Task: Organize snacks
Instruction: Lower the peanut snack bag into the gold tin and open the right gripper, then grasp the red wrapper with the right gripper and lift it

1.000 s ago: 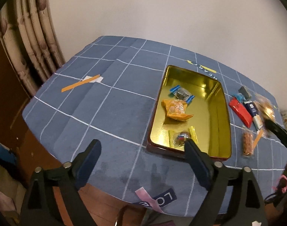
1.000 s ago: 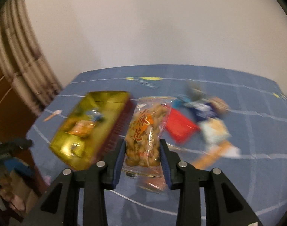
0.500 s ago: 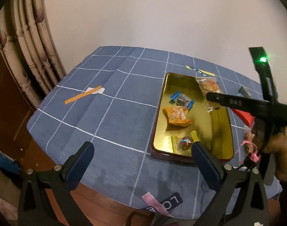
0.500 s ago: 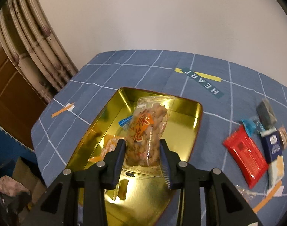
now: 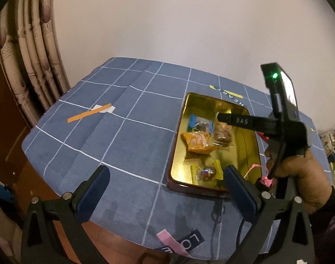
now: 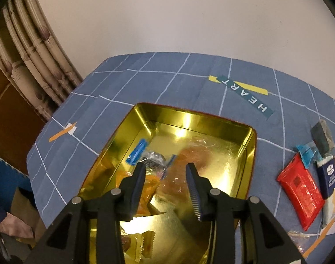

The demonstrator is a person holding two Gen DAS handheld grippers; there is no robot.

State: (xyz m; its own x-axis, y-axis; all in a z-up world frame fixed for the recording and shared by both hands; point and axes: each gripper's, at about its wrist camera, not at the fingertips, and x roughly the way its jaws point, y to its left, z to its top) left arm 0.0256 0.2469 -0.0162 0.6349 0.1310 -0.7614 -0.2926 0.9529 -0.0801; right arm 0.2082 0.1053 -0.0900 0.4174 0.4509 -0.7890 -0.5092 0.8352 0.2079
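A gold tin tray [image 5: 251,149] [image 6: 246,136] sits on the blue checked tablecloth. In it lie a blue-ended candy [image 5: 200,124] [image 6: 137,151], an orange packet [image 5: 197,143], a yellow-ended candy [image 5: 206,172] and the clear bag of fried twists [image 5: 222,133] [image 6: 189,160], blurred in the right wrist view. My right gripper [image 6: 165,176] is open above the bag, inside the tray; it also shows in the left wrist view [image 5: 224,117]. My left gripper [image 5: 165,187] is open and empty over the table's near edge.
Right of the tray lie a red packet [image 6: 301,189], a dark blue box [image 6: 329,178], a blue wrapper [image 6: 307,154] and a grey packet [image 6: 322,137]. An orange tape strip [image 5: 89,115] lies at the left. A curtain [image 5: 28,50] hangs beyond the table's left edge.
My right gripper carried the twist bag over the tray, lowered, and opened; the bag now lies in the tray. My left gripper stayed open and drew back slightly.
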